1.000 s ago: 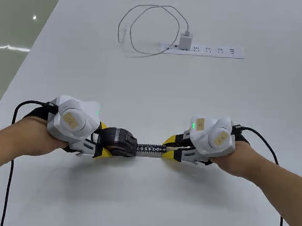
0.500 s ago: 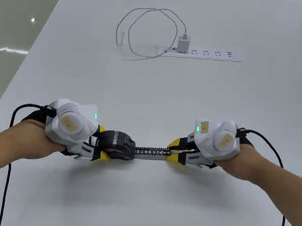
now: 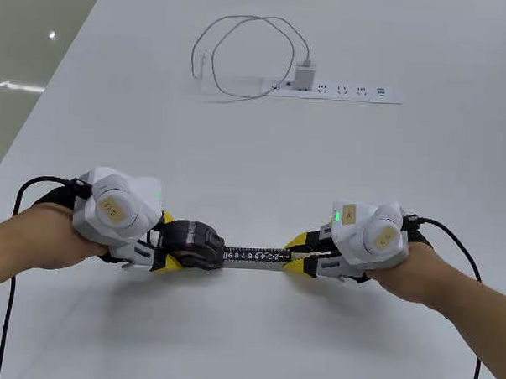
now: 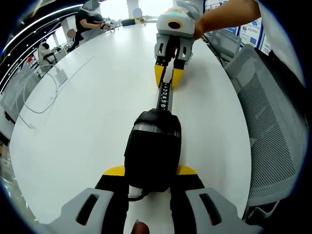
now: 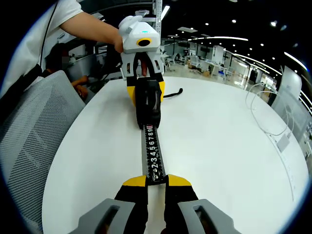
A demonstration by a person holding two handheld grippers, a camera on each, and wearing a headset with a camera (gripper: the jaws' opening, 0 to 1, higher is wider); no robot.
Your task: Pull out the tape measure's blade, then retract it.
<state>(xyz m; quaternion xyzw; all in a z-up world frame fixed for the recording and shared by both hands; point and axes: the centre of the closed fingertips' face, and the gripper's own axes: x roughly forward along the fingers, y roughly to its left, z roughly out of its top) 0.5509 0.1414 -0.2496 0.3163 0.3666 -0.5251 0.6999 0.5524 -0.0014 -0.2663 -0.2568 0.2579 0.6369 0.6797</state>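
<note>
Tape measure sits clamped in our left gripper; our right gripper pinches its drawn-out blade tip.

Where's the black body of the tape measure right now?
In the head view the black case sits low and left on the white table, clamped in the left gripper, its blade running to the right gripper.

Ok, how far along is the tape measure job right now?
Grips are set: the left gripper is shut on the tape measure case, the right gripper on the tip of the blade. The blade is partly out, a short numbered stretch showing. Retracting is not yet done.
</note>
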